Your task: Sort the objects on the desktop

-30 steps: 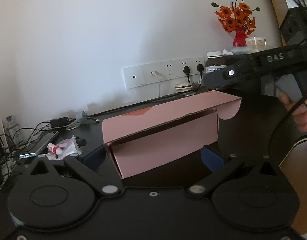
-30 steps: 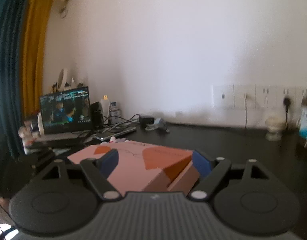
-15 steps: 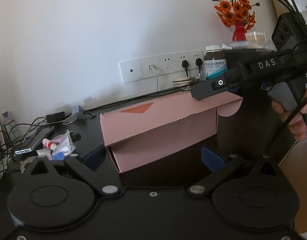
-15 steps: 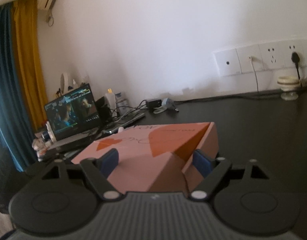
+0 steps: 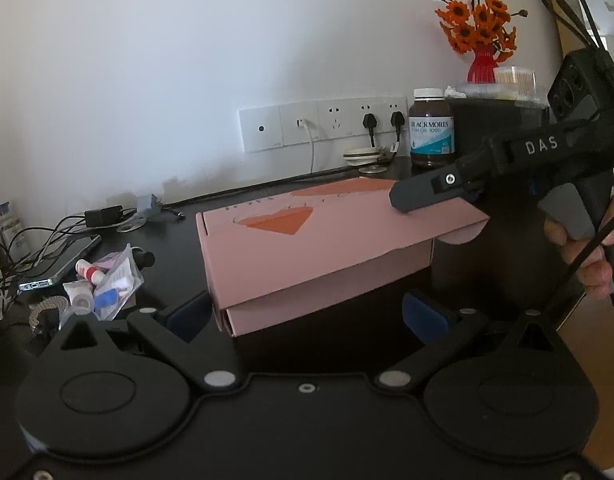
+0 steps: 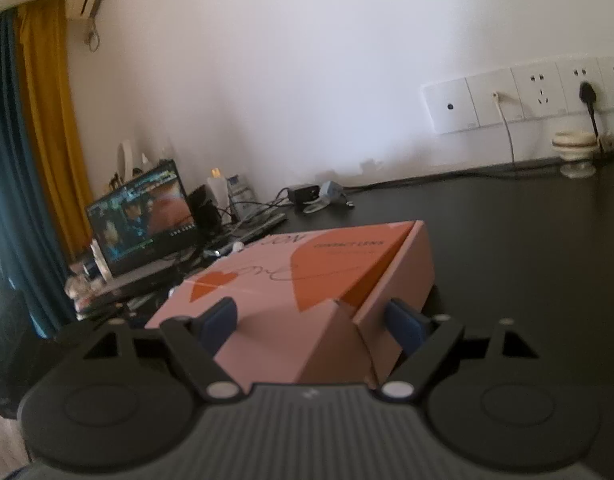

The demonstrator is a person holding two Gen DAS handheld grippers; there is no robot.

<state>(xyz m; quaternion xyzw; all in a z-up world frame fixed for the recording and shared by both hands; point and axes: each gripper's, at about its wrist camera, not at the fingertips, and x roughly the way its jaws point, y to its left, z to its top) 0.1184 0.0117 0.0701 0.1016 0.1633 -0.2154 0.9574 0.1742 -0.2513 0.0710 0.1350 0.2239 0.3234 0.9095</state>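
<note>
My right gripper [image 6: 313,320], fingers spread, presses the pink box [image 5: 327,248] lid down on the desk [image 6: 527,248] before my equally spread left gripper [image 5: 305,312]; uneven pressure could crumple it.

The lid of the pink box [image 5: 319,256], raised with a dark gap beneath it a second ago, now lies almost flat on the box body, the gap closed. The right gripper [image 6: 313,318], formerly above the far end of the lid, has come down, one finger lying along the lid's right end [image 5: 439,192]. In the right wrist view the box appears larger and nearer.
</note>
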